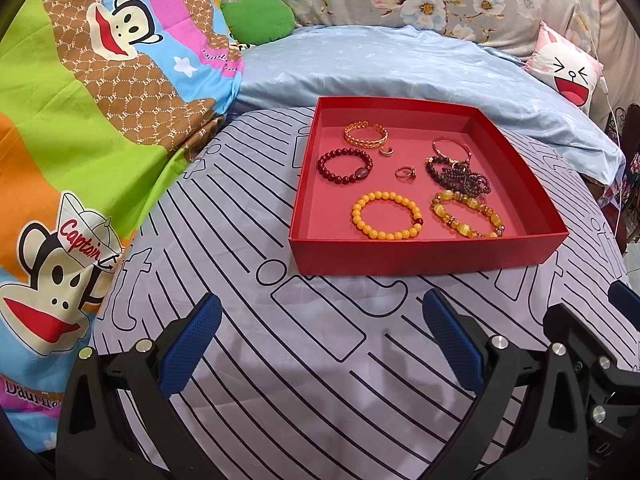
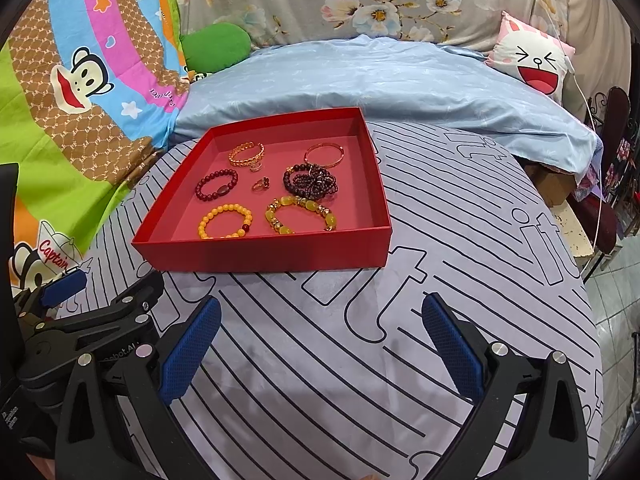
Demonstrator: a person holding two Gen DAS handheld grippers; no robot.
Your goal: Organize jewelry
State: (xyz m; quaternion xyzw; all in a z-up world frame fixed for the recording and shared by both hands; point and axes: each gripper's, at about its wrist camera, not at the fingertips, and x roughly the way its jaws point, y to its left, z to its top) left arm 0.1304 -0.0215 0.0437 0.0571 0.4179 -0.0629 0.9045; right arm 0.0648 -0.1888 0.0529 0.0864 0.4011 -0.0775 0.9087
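A shallow red box (image 1: pixel 424 258) (image 2: pixel 264 254) sits on the striped cloth ahead of both grippers. Inside lie an orange bead bracelet (image 1: pixel 386 215) (image 2: pixel 225 222), a yellow stone bracelet (image 1: pixel 466 213) (image 2: pixel 301 214), a dark red bead bracelet (image 1: pixel 347 167) (image 2: pixel 216 185), a dark purple bead strand (image 1: pixel 458 174) (image 2: pixel 312 182), a gold chain cuff (image 1: pixel 366 133) (image 2: pixel 247 154), a rose-gold bangle (image 1: pixel 451 148) (image 2: pixel 323 155) and two small rings (image 1: pixel 405 172) (image 2: pixel 261 185). My left gripper (image 1: pixel 322 344) and right gripper (image 2: pixel 320 346) hover open and empty short of the box.
A light blue quilt (image 1: pixel 400 68) lies behind the box. A bright cartoon monkey blanket (image 1: pixel 80 120) rises at the left, with a green cushion (image 1: pixel 258 16). A pink rabbit pillow (image 2: pixel 536 60) is at the back right. The table edge drops to tiled floor (image 2: pixel 616 292) on the right.
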